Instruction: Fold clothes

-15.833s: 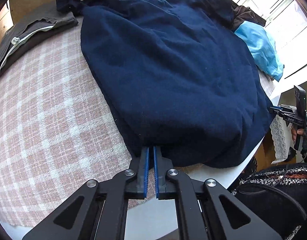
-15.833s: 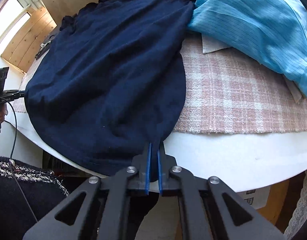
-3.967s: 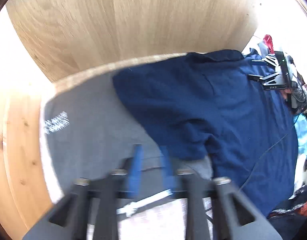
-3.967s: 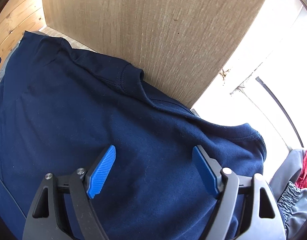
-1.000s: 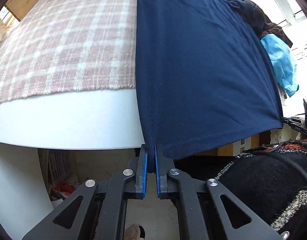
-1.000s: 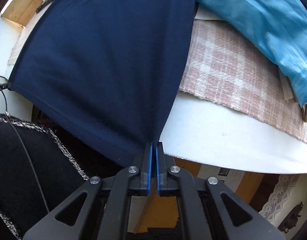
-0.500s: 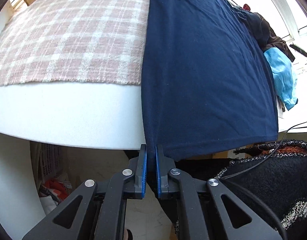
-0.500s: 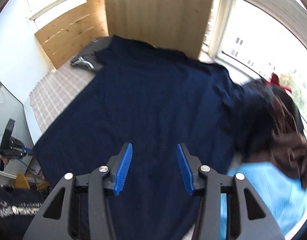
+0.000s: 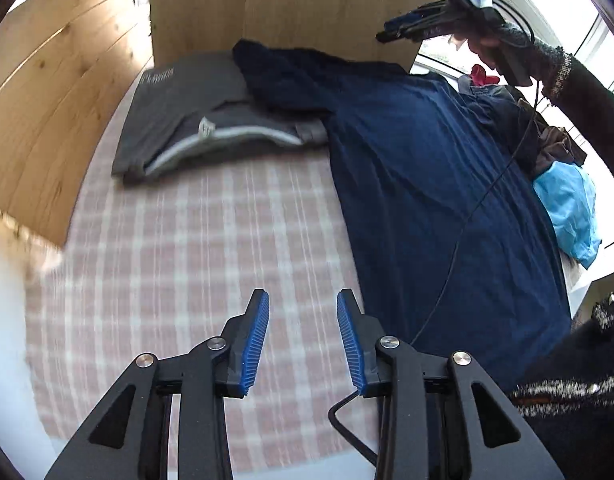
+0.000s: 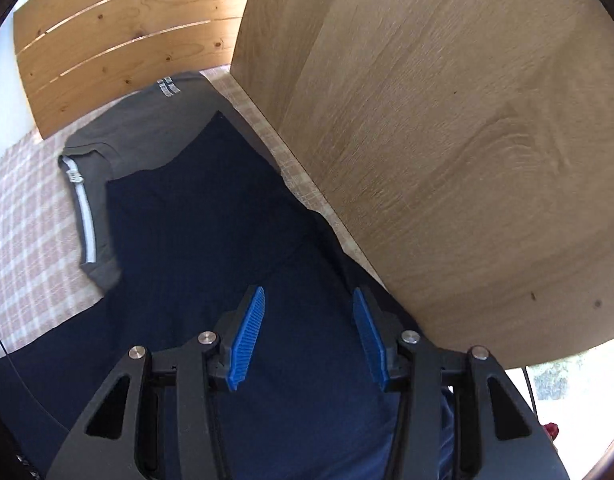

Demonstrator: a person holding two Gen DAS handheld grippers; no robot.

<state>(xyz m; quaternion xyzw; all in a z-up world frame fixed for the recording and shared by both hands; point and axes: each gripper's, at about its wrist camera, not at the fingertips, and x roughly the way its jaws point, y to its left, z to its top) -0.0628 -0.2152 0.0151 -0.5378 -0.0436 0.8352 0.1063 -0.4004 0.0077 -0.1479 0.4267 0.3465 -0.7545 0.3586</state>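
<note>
Navy shirt (image 9: 435, 184) lies flat on the plaid-covered desk (image 9: 179, 248), its top edge against the wooden panel (image 10: 447, 140). One folded grey garment (image 9: 187, 128) sits at its corner. Left tool (image 9: 303, 332) and right tool (image 10: 307, 332) both gape, empty.

The navy shirt (image 9: 435, 184) is soft, matt knit cloth. The grey garment (image 9: 179, 120) is smooth matt jersey with a pale printed mark. Under them a pink plaid cloth (image 9: 179, 260) looks coarse and woven. The board (image 10: 447, 120) is smooth light wood; the slats (image 10: 107, 40) are knotty pine. Each gripper (image 9: 303, 340) is matt black plastic with ribbed blue pads (image 10: 247, 336) and shiny metal screws.
</note>
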